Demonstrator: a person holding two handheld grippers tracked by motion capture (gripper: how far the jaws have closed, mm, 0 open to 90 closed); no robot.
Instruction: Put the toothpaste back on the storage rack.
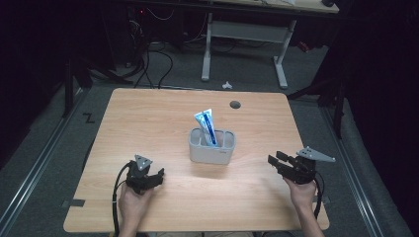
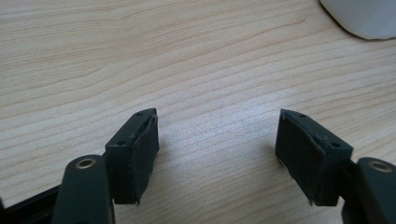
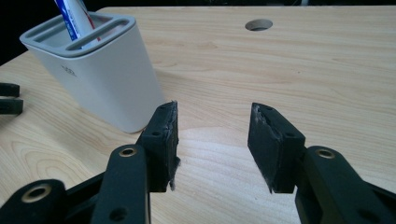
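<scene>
A white slotted holder (image 1: 211, 146) stands at the middle of the wooden table (image 1: 148, 118), with a blue and white toothpaste tube (image 1: 206, 126) upright in it. In the right gripper view the holder (image 3: 100, 70) rises at upper left with the tube (image 3: 70, 18) poking out. My left gripper (image 1: 157, 177) rests low over the table near the front left, open and empty. My right gripper (image 1: 274, 161) hovers at the front right, open with nothing between its pads, pointing toward the holder. The left gripper view catches a corner of the holder (image 2: 364, 16) at top right.
A round cable hole (image 1: 235, 104) sits near the table's far edge. Beyond the table stand a white desk frame (image 1: 247, 44) and cables on the dark floor. Bare wood lies between both grippers and the holder.
</scene>
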